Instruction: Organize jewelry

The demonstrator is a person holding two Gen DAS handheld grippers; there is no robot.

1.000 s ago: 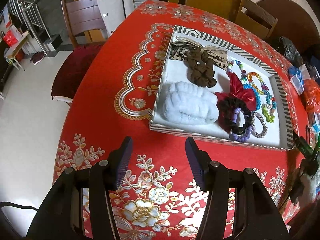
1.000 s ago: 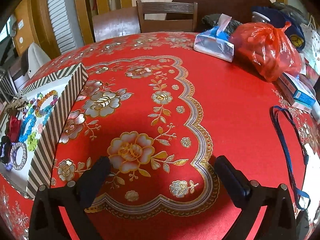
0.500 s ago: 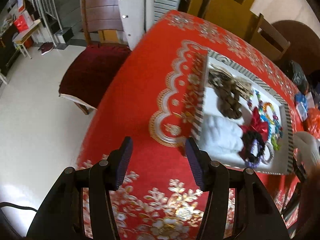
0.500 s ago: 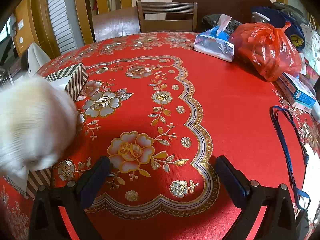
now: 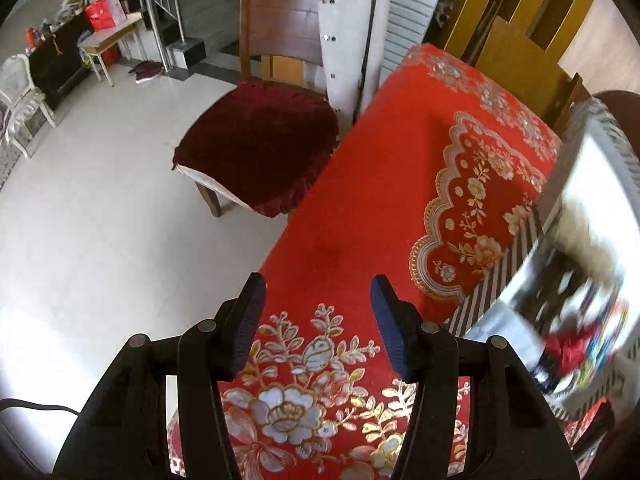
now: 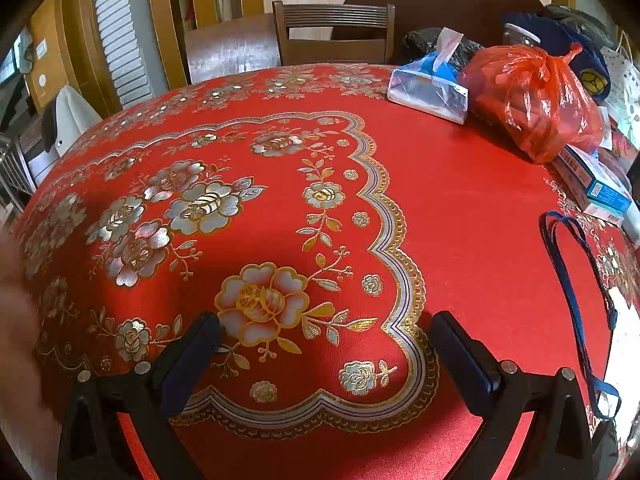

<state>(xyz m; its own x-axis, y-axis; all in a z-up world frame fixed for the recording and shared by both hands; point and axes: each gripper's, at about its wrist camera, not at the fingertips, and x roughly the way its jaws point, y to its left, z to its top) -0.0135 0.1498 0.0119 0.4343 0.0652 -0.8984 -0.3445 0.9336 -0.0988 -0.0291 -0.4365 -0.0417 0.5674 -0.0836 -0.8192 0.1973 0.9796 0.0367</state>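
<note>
While blurred by motion, the striped tray point(image 5: 500, 280) sits ahead and to the right of the left tool point(image 5: 316, 322), at the frame's right edge, appears tilted; cannot tell if it rests flat on the surface point(image 5: 380, 200). Inside it, smeared: a white fluffy item point(image 5: 588, 236), something dark point(image 5: 560, 280), a red piece point(image 5: 572, 350) and colourful bits point(image 5: 608, 340) nearest the tool's right side; single jewelry pieces cannot be told apart. Left tool fingers stand apart, nothing between them, hovering over the red floral cloth near the surface's edge, tray just beyond the right finger point(image 5: 390, 330). Ahead-left of this tool, off the surface: a wooden chair point(image 5: 280, 32) with dark red cushion point(image 5: 256, 152), a white garment point(image 5: 352, 40) hung on its back, pale floor point(image 5: 80, 220) further left. Right tool point(image 6: 326, 354) also spread wide, empty, over a gold rose print on the same cloth point(image 6: 460, 220); tray not visible from this camera. Far left of it a blurred skin-toned shape point(image 6: 16, 312) at frame edge, cannot tell what. Ahead-right of the right tool: a clear tissue pack point(image 6: 430, 88), an orange plastic bag point(image 6: 532, 96) just beside it, dark cap point(image 6: 580, 56) behind the bag, boxes point(image 6: 600, 188) stacked near the right edge. A blue lanyard point(image 6: 572, 280) lies on the cloth close to the tool's right finger. Straight ahead across the surface, another wooden chair point(image 6: 332, 32).
</note>
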